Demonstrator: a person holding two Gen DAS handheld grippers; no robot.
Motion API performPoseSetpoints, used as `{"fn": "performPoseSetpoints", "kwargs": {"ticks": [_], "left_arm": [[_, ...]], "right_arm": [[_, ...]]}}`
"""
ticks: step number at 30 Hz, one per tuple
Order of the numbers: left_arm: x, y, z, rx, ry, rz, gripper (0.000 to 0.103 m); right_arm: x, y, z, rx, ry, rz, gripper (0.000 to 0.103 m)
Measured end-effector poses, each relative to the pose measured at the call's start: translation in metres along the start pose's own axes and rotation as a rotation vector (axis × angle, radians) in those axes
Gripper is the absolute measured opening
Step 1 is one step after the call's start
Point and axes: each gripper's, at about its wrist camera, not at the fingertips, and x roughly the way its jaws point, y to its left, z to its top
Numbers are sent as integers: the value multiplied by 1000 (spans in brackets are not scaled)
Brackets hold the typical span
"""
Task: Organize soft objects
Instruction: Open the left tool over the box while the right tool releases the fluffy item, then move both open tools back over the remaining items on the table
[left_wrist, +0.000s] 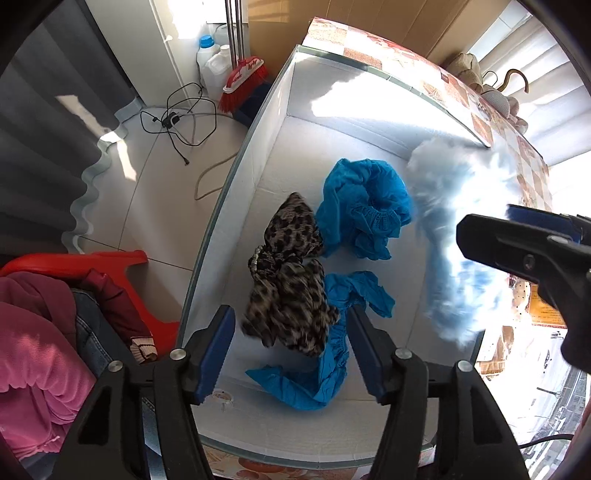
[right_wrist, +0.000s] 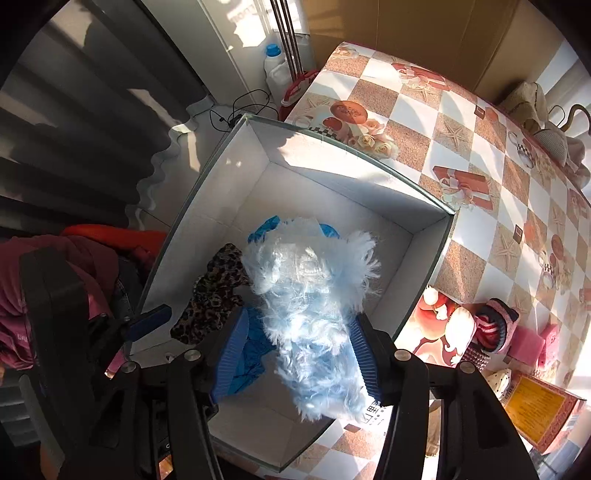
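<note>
Sitting on a checkered tablecloth (right_wrist: 476, 122): white box (left_wrist: 258, 155), holding blue plastic covers (left_wrist: 365, 210) and a leopard-print cloth (left_wrist: 291, 273). Hanging over the box, seemingly mid-air: fluffy pale-blue item (right_wrist: 314, 317), clamped in the right gripper (right_wrist: 295, 354). Hovering wide apart and empty above the cloth: left gripper (left_wrist: 291, 354).

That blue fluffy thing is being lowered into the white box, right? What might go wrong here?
Possibly two things. The fluffy blue item, held by the right gripper, hangs near the box wall on that side, so it might snag on the rim or drape over it. The open left gripper hovers close over the leopard-print cloth, so the two tools could bump.
</note>
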Motion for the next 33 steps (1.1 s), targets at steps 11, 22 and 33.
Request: {"fn": "performPoseSetpoints", "kwargs": {"ticks": [11,22,33], "left_arm": [[-8,-9,-5,20,-11,-22,68],[-15,-44,-29,61,-14,-28,68],[-28,-127,-67,268,-25,-77,72]], "right_arm": [[-20,-8,-18,-14,-59,-5,58],[-38,-35,-88,-24,-115,-19,58],[-39,-99,-156,102,-110,-41,58]]}}
